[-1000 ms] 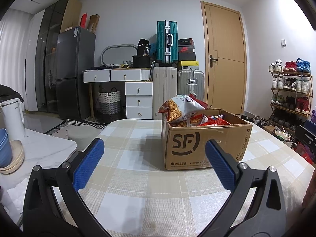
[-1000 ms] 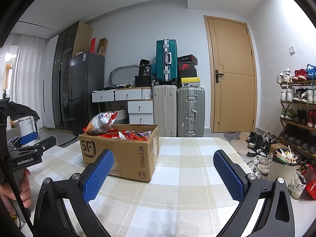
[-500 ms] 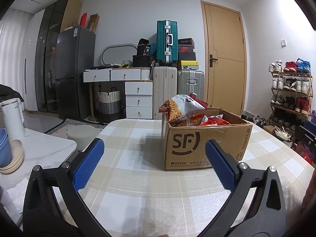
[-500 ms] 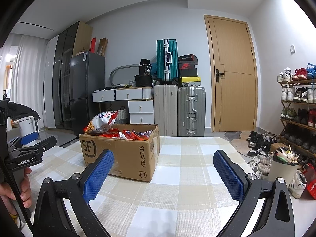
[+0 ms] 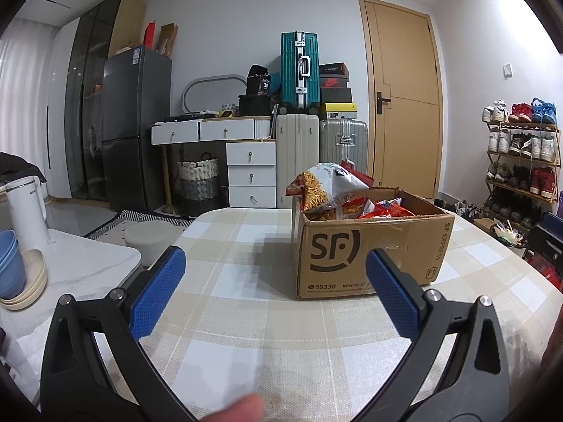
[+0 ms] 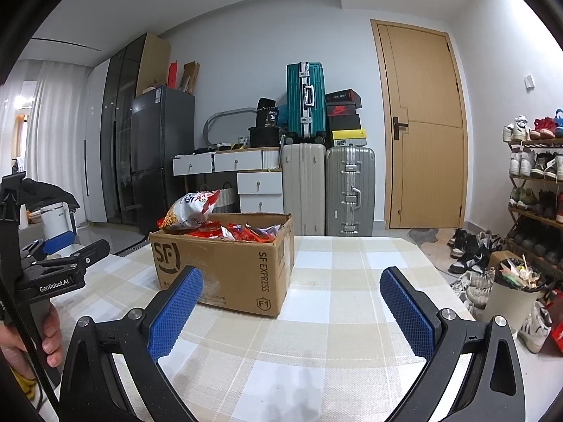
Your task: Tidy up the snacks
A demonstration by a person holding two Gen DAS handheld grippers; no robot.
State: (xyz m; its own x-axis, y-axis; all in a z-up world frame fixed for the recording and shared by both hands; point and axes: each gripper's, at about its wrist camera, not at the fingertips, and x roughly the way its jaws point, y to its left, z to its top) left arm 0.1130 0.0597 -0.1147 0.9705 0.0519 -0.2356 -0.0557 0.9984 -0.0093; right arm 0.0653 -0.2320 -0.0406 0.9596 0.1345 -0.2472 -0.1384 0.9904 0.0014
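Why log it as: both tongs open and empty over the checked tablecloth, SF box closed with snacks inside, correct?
Not quite: the SF box is open, with snack bags sticking out of its top, as the right wrist view shows. Left tongs and right tongs are open, empty.

Setting: home, combined dining/entry rm. Evidence: table w/ checked cloth (image 6: 337,316); fridge (image 5: 135,130) beside glass-front cabinet (image 5: 86,105); suitcases (image 6: 305,98) stacked by wall; shoe rack (image 5: 520,161) full of sneakers; wooden door (image 6: 422,133); white drawer unit (image 5: 251,168); laundry basket (image 5: 198,179).
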